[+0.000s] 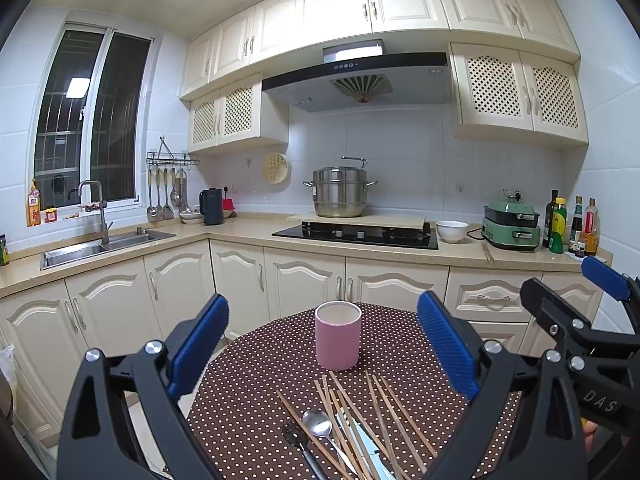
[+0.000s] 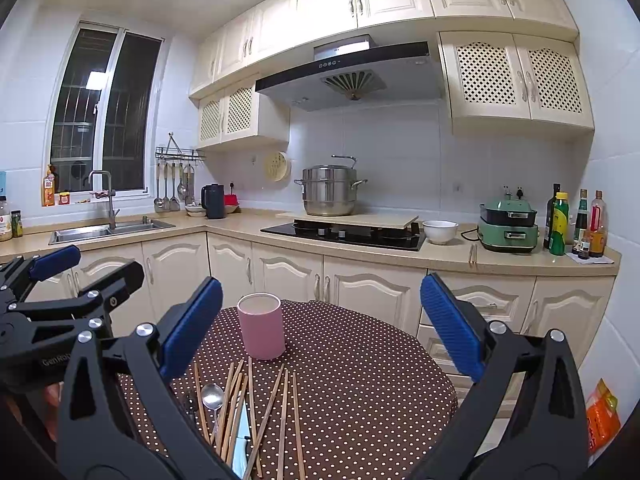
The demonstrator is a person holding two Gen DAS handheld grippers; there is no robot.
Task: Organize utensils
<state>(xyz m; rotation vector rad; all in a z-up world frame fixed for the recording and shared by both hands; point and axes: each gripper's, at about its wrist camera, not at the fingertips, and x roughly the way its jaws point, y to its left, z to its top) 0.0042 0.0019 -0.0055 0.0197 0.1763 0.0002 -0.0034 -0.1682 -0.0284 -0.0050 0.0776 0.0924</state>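
On our left, the left gripper (image 1: 323, 344) hangs above the near edge of the round polka-dot table (image 1: 256, 408), jaws spread wide and holding nothing. Beneath it lie the utensils: a dark spoon (image 1: 294, 436) at the far left of the heap, a steel spoon (image 1: 318, 424) just beside it, then a loose fan of wooden chopsticks (image 1: 380, 412) crossing one another, with a knife blade (image 1: 356, 436) partly buried under them. Just beyond the heap stands the pink cup (image 1: 338, 336), upright and empty as far as we can see (surely where everything belongs).

Further right, the right gripper (image 2: 320, 328) is likewise released and empty, hovering over the same pile.

We judge nothing is sorted yet. To begin well, we would take an outlying piece first, say a lone chopstick at the edge, pinching it near one end so it tips upright into the cup without knocking it over; the other gripper could steady the cup.

Writing: "DAS" reads on the right gripper's body in the left view, and "GenRo…" partly on the left gripper's in the right view. Bottle labels are too small to read.
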